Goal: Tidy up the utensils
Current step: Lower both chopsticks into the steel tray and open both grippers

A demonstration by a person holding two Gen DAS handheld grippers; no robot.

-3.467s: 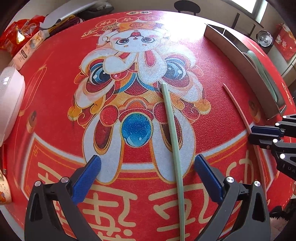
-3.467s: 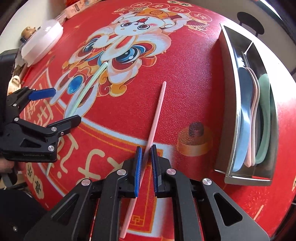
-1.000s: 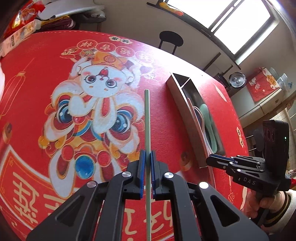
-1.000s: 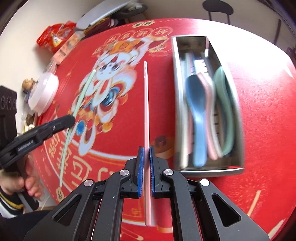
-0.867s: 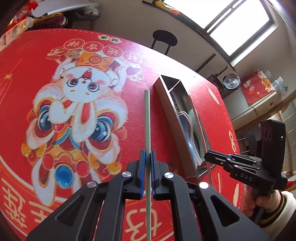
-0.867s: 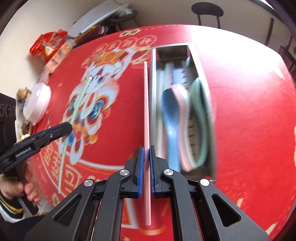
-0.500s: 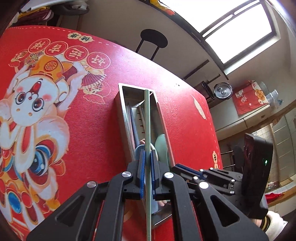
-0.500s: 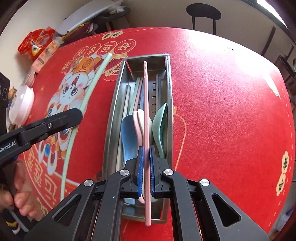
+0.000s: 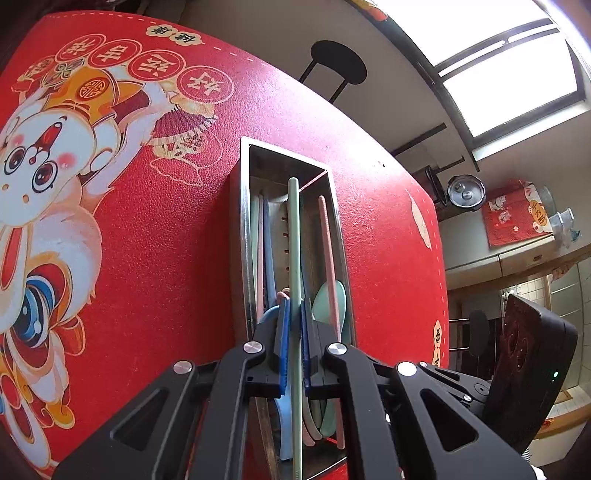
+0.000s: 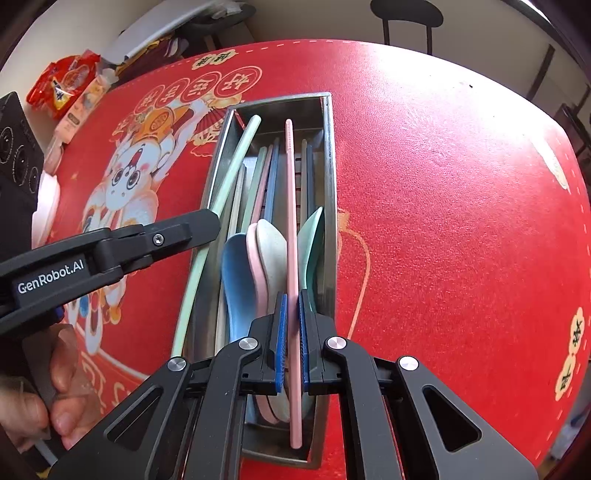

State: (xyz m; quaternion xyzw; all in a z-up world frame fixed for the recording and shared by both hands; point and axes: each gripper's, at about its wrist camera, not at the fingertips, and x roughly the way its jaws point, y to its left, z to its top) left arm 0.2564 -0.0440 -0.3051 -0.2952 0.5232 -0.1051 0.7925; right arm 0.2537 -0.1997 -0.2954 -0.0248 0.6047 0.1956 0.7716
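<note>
Both chopsticks (image 10: 292,236) now over tray (image 10: 331,177)

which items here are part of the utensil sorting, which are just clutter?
In play:
- left tool, shut on green chopstick
- right tool, shut on pink chopstick
- metal utensil tray with spoons and chopsticks inside

Lying about:
- snack packets
- white dish at table edge
- stool
- pressure cooker
</note>
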